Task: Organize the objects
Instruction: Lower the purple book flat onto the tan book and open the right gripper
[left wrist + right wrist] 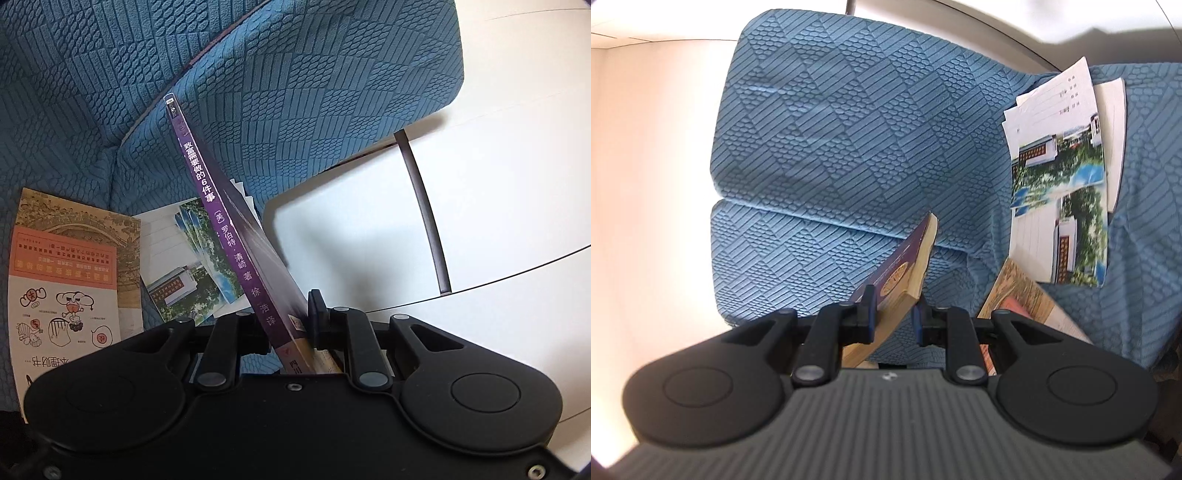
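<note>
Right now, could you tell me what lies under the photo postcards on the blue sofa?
Under the photo postcards, white printed sheets stick out above, and a white booklet shows at the side, all on the blue sofa. Anything fully beneath them is covered.

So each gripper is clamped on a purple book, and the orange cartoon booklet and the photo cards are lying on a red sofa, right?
Not quite: the sofa is blue, as both wrist views show. The rest holds: the left gripper and the right gripper each clamp a purple book, and the orange cartoon booklet and photo cards lie on it.

Matte black left claw [288, 325], round side discs, grey rivets; right claw [894, 314] blue-padded, ribbed body.
</note>
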The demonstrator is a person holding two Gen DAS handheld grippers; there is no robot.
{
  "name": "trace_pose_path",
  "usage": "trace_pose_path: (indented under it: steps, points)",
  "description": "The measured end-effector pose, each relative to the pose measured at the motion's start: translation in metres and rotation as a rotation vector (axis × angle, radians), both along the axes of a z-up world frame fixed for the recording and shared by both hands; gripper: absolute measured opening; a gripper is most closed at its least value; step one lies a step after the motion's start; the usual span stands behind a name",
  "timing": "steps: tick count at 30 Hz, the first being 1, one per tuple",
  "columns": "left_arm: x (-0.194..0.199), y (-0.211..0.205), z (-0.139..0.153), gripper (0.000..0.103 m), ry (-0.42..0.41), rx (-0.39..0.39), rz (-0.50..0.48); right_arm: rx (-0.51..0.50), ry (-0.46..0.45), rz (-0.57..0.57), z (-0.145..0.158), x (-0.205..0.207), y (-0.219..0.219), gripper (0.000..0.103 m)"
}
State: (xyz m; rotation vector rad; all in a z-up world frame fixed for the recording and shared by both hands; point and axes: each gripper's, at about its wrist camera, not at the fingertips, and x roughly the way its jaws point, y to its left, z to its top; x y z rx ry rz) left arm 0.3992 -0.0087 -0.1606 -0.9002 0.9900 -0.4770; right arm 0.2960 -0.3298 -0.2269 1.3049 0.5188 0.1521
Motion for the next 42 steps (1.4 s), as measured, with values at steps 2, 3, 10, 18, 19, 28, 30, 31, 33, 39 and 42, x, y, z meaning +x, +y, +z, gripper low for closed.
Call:
trace_pose_path:
  steps: [2,3,10,18,19,28,30,31,33,39,42]
  points:
    - [-0.006,0.009,-0.003,0.017,0.001,-0.018,0.005,-0.012,0.000,0.005,0.001,-0.002,0.007,0.022]
    - [-0.009,0.013,-0.005,0.017,0.001,-0.025,0.008,-0.021,0.000,0.008,0.002,-0.003,0.010,0.022]
    - [-0.031,0.040,-0.034,0.017,0.023,-0.059,0.035,-0.054,0.019,0.038,-0.012,-0.009,0.034,0.022]
    - [-0.051,0.060,-0.075,0.018,0.055,-0.096,0.071,-0.081,0.058,0.077,-0.035,-0.011,0.051,0.022]
    - [-0.053,0.061,-0.080,0.018,0.056,-0.100,0.073,-0.089,0.060,0.082,-0.038,-0.011,0.052,0.022]
    - [-0.071,0.071,-0.127,0.018,0.100,-0.136,0.110,-0.159,0.091,0.141,-0.060,-0.013,0.060,0.022]
    - [-0.076,0.074,-0.138,0.019,0.120,-0.136,0.117,-0.170,0.107,0.153,-0.067,-0.013,0.062,0.023]
    - [-0.078,0.075,-0.142,0.019,0.126,-0.131,0.117,-0.168,0.116,0.156,-0.070,-0.014,0.063,0.023]
    - [-0.082,0.076,-0.150,0.020,0.140,-0.127,0.116,-0.170,0.132,0.163,-0.077,-0.015,0.065,0.023]
    - [-0.085,0.081,-0.164,0.021,0.156,-0.134,0.123,-0.199,0.131,0.175,-0.085,-0.018,0.071,0.023]
    - [-0.083,0.085,-0.168,0.022,0.163,-0.127,0.133,-0.229,0.131,0.184,-0.086,-0.013,0.076,0.023]
